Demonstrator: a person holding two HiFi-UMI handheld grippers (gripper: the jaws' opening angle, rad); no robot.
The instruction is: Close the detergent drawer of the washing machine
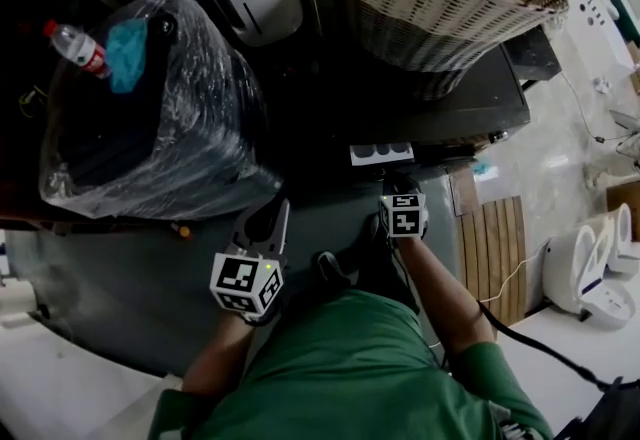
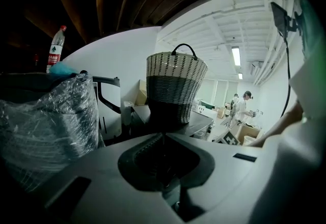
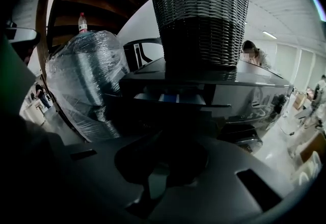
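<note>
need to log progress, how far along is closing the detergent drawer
Done: nothing yet. The detergent drawer stands pulled out of the washing machine, with its blue compartment showing. In hand: the right gripper points at the drawer front, jaws together and empty, apparently short of touching it. The left gripper is off to the side, also empty. Left: push the drawer in flush.
</note>
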